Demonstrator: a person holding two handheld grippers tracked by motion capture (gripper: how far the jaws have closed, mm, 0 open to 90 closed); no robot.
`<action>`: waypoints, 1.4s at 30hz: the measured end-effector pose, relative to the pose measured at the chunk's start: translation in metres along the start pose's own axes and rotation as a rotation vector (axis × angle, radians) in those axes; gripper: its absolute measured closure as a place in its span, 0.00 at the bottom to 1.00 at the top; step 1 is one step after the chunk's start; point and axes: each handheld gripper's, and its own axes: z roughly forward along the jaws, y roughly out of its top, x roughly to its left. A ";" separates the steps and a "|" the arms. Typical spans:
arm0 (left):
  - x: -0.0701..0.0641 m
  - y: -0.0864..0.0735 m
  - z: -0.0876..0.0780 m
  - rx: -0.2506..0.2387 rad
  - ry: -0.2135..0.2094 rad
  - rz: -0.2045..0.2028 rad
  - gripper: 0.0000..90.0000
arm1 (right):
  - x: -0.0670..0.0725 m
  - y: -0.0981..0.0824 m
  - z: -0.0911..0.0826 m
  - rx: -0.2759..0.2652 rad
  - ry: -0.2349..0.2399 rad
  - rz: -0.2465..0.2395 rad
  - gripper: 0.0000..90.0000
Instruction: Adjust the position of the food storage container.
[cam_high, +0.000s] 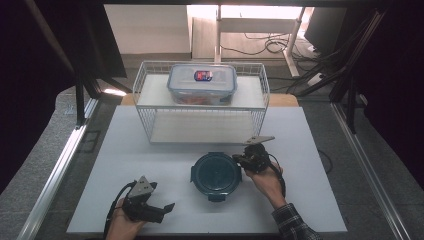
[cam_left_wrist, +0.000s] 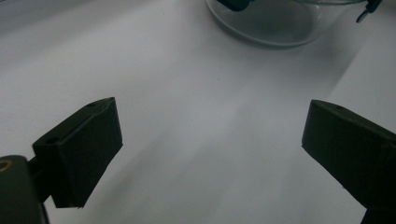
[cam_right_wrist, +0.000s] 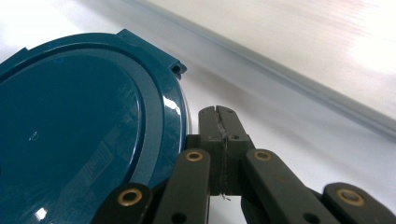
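The right claw (cam_right_wrist: 219, 116), jaws pressed together on nothing, sits just beside the round container's (cam_high: 216, 173) blue lid (cam_right_wrist: 70, 135). The left claw (cam_high: 159, 210) gapes apart, well away. Glass bowl, likely heavy, slick and breakable; grip a lid tab (cam_right_wrist: 175, 67).

Overhead view, two low close-ups, share round container (cam_high: 216, 172)
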 end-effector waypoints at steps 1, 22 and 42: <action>0.000 0.000 0.000 -0.001 0.000 0.000 0.05 | 0.003 0.000 0.000 0.001 0.000 -0.003 0.99; -0.002 0.001 -0.008 0.007 0.012 0.003 0.06 | 0.032 -0.020 -0.046 -0.121 -0.018 -0.072 0.60; -0.003 -0.007 -0.013 -0.022 0.019 0.003 0.03 | 0.049 -0.073 -0.071 -0.163 0.091 -0.071 0.04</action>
